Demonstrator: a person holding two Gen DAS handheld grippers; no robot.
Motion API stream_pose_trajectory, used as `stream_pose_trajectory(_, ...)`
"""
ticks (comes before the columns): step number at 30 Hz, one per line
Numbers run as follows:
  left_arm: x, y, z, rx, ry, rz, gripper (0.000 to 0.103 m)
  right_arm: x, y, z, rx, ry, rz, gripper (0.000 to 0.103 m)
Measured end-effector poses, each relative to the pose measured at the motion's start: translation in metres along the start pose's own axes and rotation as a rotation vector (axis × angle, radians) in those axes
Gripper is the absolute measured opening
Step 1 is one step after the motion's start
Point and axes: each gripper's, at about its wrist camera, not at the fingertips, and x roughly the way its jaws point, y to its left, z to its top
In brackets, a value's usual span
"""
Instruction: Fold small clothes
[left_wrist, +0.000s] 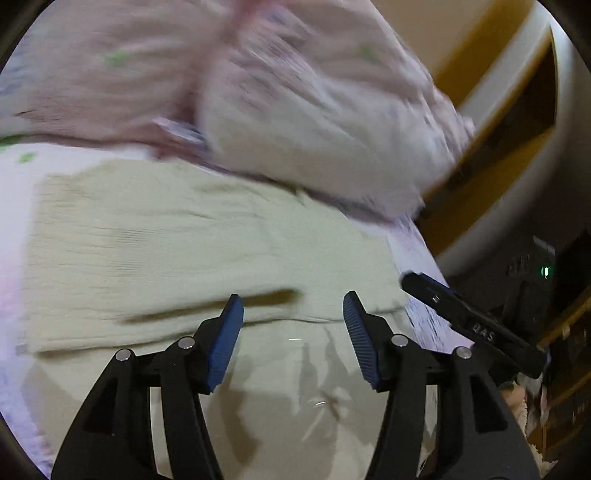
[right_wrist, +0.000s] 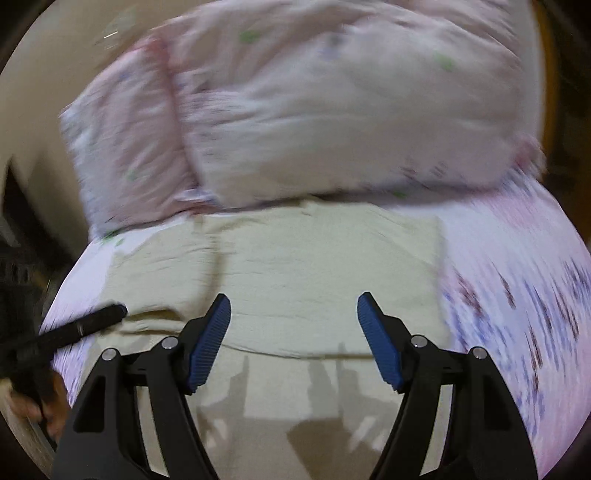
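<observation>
left gripper (left_wrist: 293, 308) fingers apart | right gripper (right_wrist: 294, 310) fingers apart | cream garment (right_wrist: 314, 258) flat | lettering unreadable

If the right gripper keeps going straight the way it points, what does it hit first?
Probably the cream garment spread on the bed: the open right gripper aims down at its middle. The pink pillow lies beyond it. Depth is hard to judge.

A bed (right_wrist: 517, 258) covered by a pink floral sheet is seen, with two pink pillows (right_wrist: 332, 110) piled at its far edge. A beige wall (right_wrist: 44, 74) and a wooden headboard (left_wrist: 517, 122) are visible beyond.
</observation>
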Motion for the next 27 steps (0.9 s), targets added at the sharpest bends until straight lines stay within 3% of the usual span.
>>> stream_pose_trajectory(4, -0.032, 0.062, 0.003, -0.154, -0.048, 0.070, 0.053, 0.008, 0.066, 0.007, -0.252, -0.009, 0.143, 0.067)
stream_pose_trajectory(6, -0.033, 0.086, 0.003, -0.222, -0.039, 0.072, 0.048, 0.021, 0.107, 0.005, -0.396, 0.007, 0.205, 0.058)
stream_pose_trajectory(10, -0.020, 0.114, -0.004, -0.316, 0.009, 0.077, 0.044, 0.058, 0.169, -0.006, -0.580, 0.078, 0.230, 0.046)
stream_pose_trajectory(13, -0.012, 0.127, -0.010, -0.376, 0.018, 0.063, 0.034, 0.081, 0.194, -0.019, -0.666, 0.132, 0.206, 0.045)
stream_pose_trajectory(15, -0.013, 0.131, -0.010, -0.388, 0.020, 0.049, 0.032, 0.095, 0.202, -0.026, -0.699, 0.162, 0.186, 0.045)
stream_pose_trajectory(17, -0.013, 0.134, -0.010, -0.394, 0.022, 0.041, 0.032, 0.107, 0.205, -0.031, -0.714, 0.178, 0.156, 0.044)
stream_pose_trajectory(19, -0.014, 0.133, -0.011, -0.384, 0.023, 0.044, 0.032, 0.113, 0.202, -0.031, -0.692, 0.184, 0.136, 0.022)
stream_pose_trajectory(21, -0.014, 0.133, -0.012, -0.379, 0.022, 0.044, 0.032, 0.114, 0.193, -0.024, -0.627, 0.189, 0.156, 0.006)
stream_pose_trajectory(23, -0.015, 0.133, -0.012, -0.383, 0.022, 0.043, 0.032, 0.109, 0.179, -0.011, -0.522, 0.186, 0.201, 0.005)
stream_pose_trajectory(27, -0.015, 0.131, -0.011, -0.373, 0.022, 0.048, 0.034, 0.081, 0.133, 0.015, -0.280, 0.100, 0.231, 0.005)
